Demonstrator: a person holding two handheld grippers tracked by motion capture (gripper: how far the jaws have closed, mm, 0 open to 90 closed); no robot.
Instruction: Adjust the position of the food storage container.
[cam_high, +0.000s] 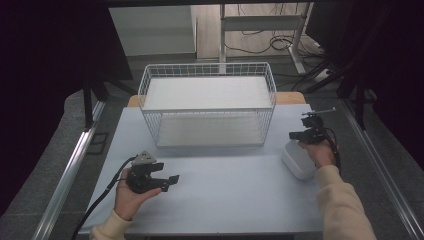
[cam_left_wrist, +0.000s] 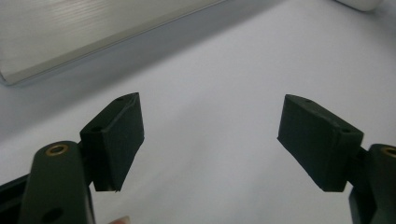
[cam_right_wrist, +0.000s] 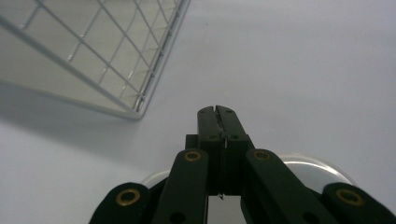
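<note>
Our right gripper (cam_high: 303, 134), jaws pressed together on nothing, hovers over the white container (cam_high: 297, 160) right of the wire basket (cam_high: 207, 107). Our left gripper (cam_high: 167, 181) gapes empty. Descending with jaws together, we risk shoving the container off the tabletop (cam_high: 225, 195).

Left hand (cam_high: 129, 199) low at the near left, wrapped around the left gripper (cam_high: 167, 182), forearm coming in from the bottom edge in a pale sleeve. Gripper lying roughly level, pointing toward the right, grey plate on top, cable trailing back along the wrist. Pads (cam_left_wrist: 116, 140) standing wide apart, nothing between them. Over at the far right, right hand (cam_high: 320, 154) raised higher on a pale-sleeved forearm, holding the right gripper (cam_right_wrist: 217, 111). Jaws there pressed flat together, no gap showing.
</note>
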